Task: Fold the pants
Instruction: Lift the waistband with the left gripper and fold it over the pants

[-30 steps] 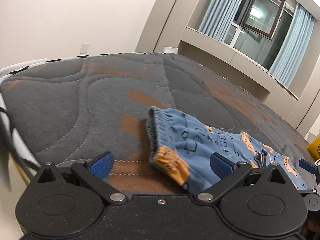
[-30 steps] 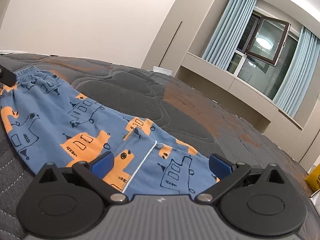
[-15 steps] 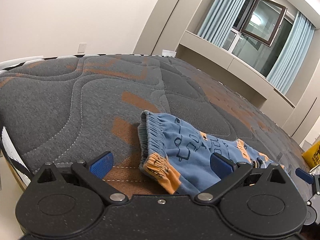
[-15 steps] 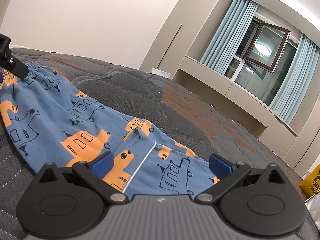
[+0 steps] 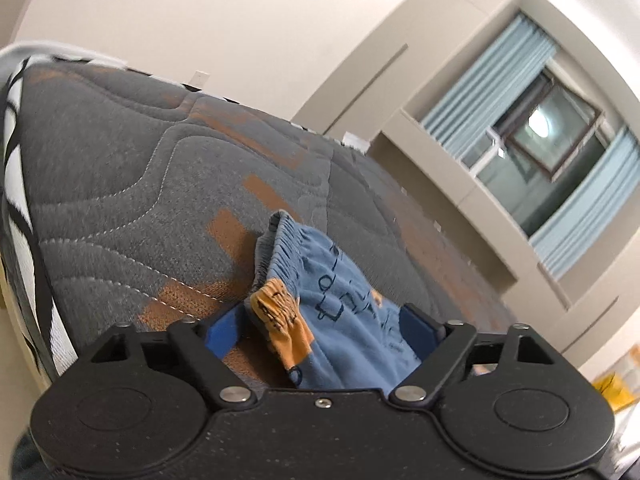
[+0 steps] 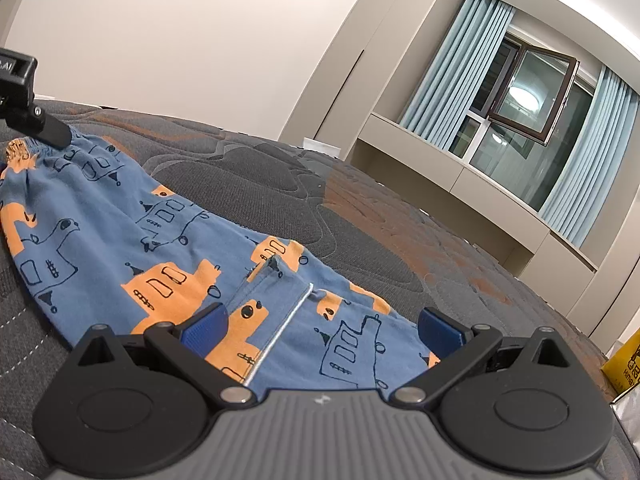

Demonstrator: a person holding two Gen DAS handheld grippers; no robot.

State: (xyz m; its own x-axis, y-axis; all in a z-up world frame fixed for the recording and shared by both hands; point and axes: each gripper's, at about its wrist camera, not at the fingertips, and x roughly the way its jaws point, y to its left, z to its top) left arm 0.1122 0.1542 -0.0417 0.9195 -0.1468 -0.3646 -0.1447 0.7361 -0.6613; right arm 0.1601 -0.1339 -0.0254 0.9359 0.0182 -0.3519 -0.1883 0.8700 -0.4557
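Observation:
Small blue pants (image 6: 120,236) with orange and dark cartoon prints lie flat on a grey and orange quilted mattress (image 6: 280,192). In the left wrist view the elastic waistband end (image 5: 316,280) is bunched between the open fingers of my left gripper (image 5: 320,328). In the right wrist view my right gripper (image 6: 320,324) is open over the leg end, its blue pads (image 6: 438,326) on either side of the cloth. The left gripper also shows in the right wrist view (image 6: 24,96), at the waistband.
The mattress edge with black and white trim (image 5: 16,184) drops off at the left. A window with blue curtains (image 6: 520,112) and a beige ledge run along the far right. A yellow bag (image 6: 624,360) sits at the right edge.
My left gripper has moved forward and tilted, so the waistband now lies between its fingers. My right gripper has moved slightly forward over the leg end. Both stay open.

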